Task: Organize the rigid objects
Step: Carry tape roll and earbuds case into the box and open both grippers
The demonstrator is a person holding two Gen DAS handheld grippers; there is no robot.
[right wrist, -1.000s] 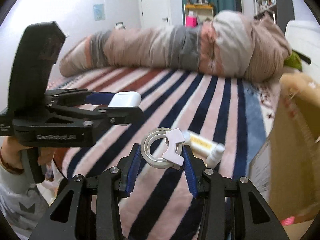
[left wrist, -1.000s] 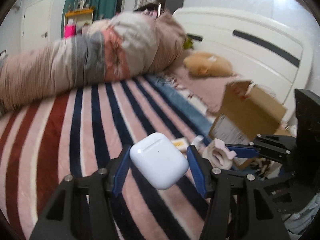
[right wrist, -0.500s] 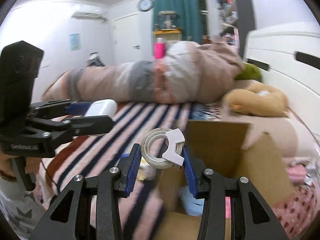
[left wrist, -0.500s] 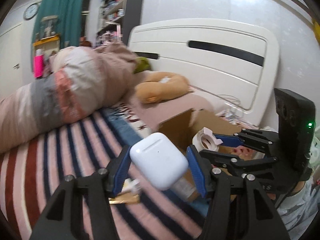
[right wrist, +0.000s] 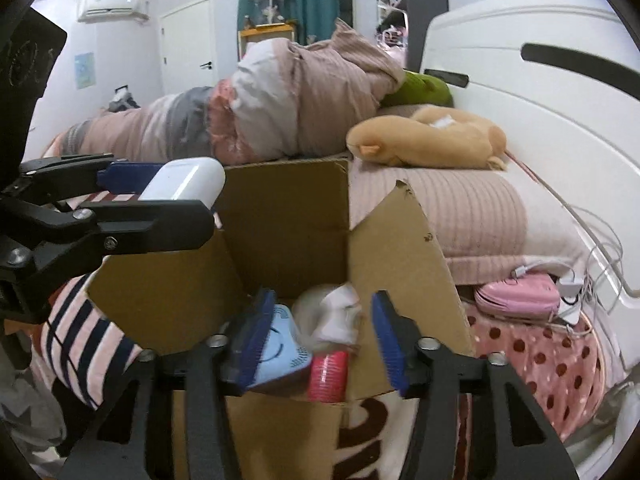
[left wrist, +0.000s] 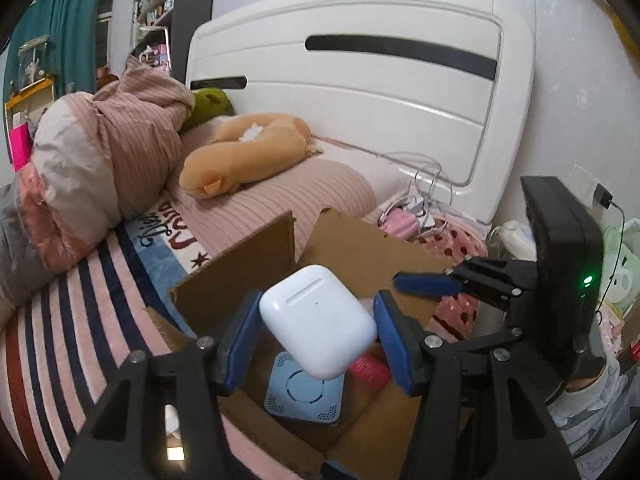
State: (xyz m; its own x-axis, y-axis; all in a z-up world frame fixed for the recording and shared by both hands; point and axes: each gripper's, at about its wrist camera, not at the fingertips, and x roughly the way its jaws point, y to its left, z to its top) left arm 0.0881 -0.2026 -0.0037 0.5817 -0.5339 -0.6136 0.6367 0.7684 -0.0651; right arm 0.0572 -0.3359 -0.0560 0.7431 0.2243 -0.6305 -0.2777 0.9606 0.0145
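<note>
Earbud case (left wrist: 318,320) tilted, lid seemingly up-left

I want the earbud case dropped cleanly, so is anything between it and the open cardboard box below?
Nothing visible blocks it. The left claw holds the earbud case over the open cardboard box, flaps spread outward. It would land on what's already inside: a blue square device and a red item.

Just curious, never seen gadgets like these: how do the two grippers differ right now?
The left gripper is shut on a white earbud case; the right gripper is open and holds nothing. The left gripper carries its load above the cardboard box, while the right gripper's blue pads frame the box's contents. Both have black frames and blue pads.
</note>
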